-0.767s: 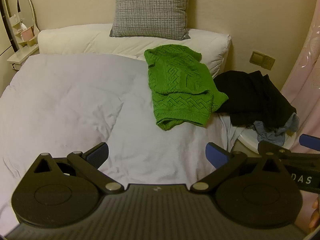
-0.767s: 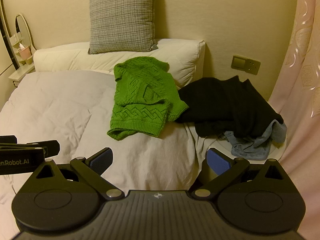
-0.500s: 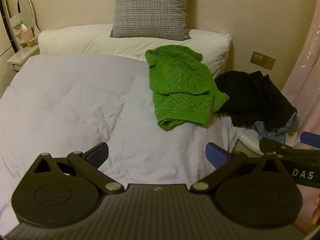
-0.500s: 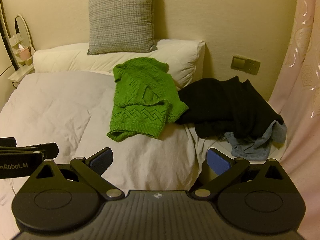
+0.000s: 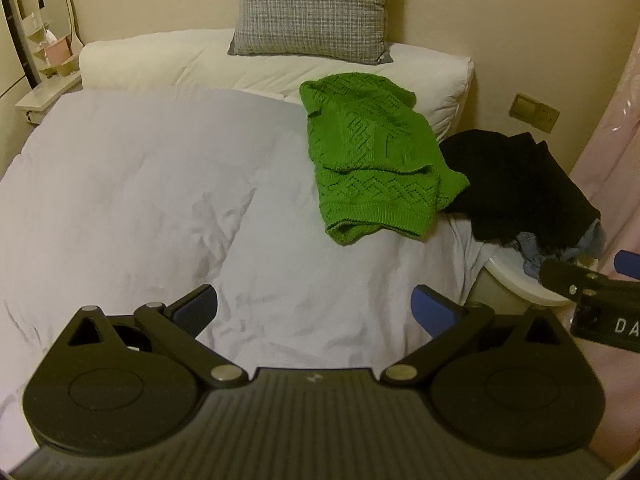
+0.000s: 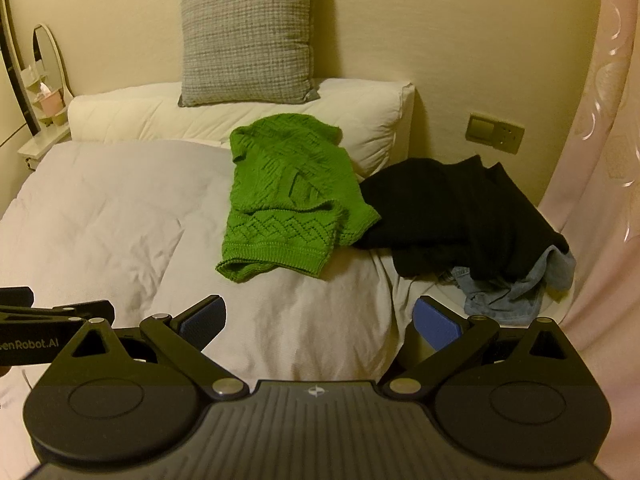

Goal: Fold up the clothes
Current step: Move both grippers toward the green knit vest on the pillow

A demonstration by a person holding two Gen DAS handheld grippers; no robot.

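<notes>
A crumpled green knit sweater [image 5: 372, 160] [image 6: 288, 196] lies on the white duvet near the pillows. To its right a black garment [image 5: 516, 184] [image 6: 456, 216] is heaped over a blue denim piece [image 6: 516, 288] on a round white stand. My left gripper [image 5: 314, 312] hangs open above the duvet, well short of the sweater, nothing between its blue pads. My right gripper [image 6: 320, 320] is open too, over the bed's right edge, empty. Each gripper shows at the edge of the other's view.
The white duvet [image 5: 140, 184] covers the bed, with a long white pillow [image 6: 200, 116] and a grey checked cushion [image 6: 248, 36] at the wall. A small shelf with a mirror [image 5: 44, 52] stands at left. A pink curtain [image 6: 600, 160] hangs at right.
Both views have crept slightly; the clothes sit a touch lower and further right in the left wrist view. Nothing was grasped and both grippers stay wide.
</notes>
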